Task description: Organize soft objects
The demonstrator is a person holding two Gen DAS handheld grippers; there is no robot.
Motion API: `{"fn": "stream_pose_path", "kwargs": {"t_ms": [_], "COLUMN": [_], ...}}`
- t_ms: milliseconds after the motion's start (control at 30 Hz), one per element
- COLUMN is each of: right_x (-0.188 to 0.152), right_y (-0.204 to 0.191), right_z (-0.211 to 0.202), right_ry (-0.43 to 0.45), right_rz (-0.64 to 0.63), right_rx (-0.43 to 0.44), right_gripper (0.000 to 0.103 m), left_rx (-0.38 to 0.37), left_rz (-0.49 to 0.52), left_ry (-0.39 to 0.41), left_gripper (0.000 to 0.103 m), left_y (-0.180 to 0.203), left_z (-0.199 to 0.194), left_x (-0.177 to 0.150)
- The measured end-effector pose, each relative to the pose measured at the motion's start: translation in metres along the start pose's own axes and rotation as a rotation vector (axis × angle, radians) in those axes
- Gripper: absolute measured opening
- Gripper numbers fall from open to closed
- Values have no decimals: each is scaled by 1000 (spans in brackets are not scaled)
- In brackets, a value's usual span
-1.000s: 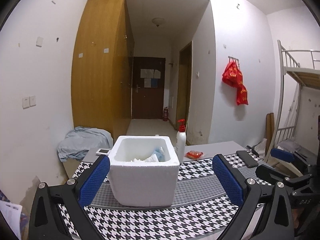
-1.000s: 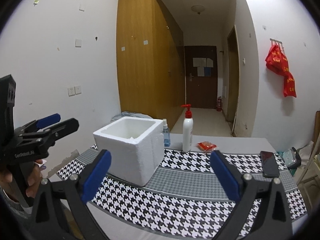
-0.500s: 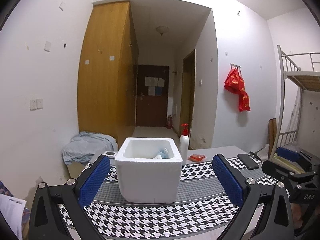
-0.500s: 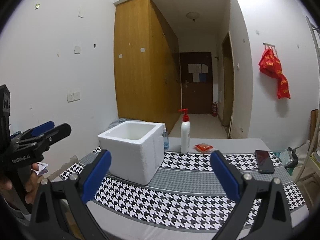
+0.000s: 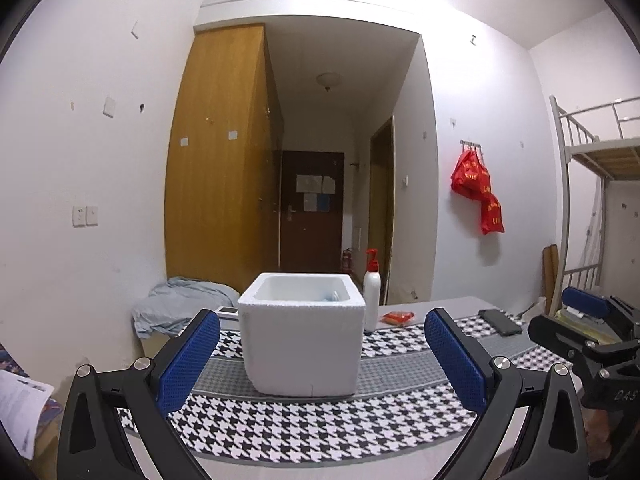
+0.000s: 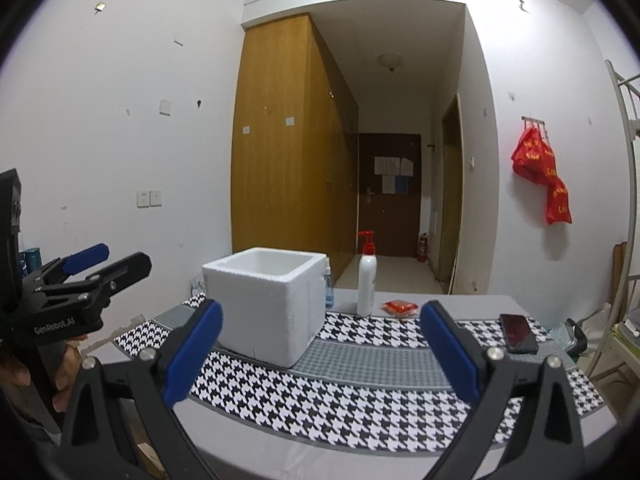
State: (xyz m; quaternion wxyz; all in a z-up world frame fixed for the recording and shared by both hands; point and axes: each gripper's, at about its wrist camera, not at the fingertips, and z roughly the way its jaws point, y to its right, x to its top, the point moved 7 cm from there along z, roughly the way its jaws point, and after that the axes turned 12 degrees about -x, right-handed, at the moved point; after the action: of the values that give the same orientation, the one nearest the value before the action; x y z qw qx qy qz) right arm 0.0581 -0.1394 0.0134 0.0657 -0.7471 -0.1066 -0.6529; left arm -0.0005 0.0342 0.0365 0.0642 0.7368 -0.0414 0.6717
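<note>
Both tongs, left (image 5: pixel 322 356) and right (image 6: pixel 320 350), gape empty low in frame before the white square foam box (image 5: pixel 302 338); sorting looks finished, next likely retreat.

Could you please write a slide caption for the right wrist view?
Open right hand-held gripper facing a white foam box on a houndstooth table runner.

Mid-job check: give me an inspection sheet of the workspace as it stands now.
Surface: table with houndstooth mat.
Job's things: foam box upright on mat; something pale blue just shows inside, unclear.
Clutter: pump bottle, red packet, phone, small bottle behind box.
Grippers: left hand-held gripper and right hand-held gripper open, empty.
Cables: nothing seen.
Surroundings: wardrobe, red bags, bunk bed.
</note>
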Motion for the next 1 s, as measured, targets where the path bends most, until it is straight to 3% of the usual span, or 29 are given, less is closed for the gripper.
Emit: {"fn": "stream_pose_path", "kwargs": {"t_ms": [433, 1000], "right_x": [-32, -57], "right_y": [-1, -3], "right_z": [-12, -30], "right_ry": [2, -35], "right_rz": [11, 31], "right_rx": [-16, -10], "right_gripper": [100, 100], "left_rx": [44, 2], "left_rz": [14, 18], "left_ry": [-4, -41], "left_gripper": [102, 102], "left_y": [0, 10], "left_z": [-12, -34], "left_x": [-33, -52]}}
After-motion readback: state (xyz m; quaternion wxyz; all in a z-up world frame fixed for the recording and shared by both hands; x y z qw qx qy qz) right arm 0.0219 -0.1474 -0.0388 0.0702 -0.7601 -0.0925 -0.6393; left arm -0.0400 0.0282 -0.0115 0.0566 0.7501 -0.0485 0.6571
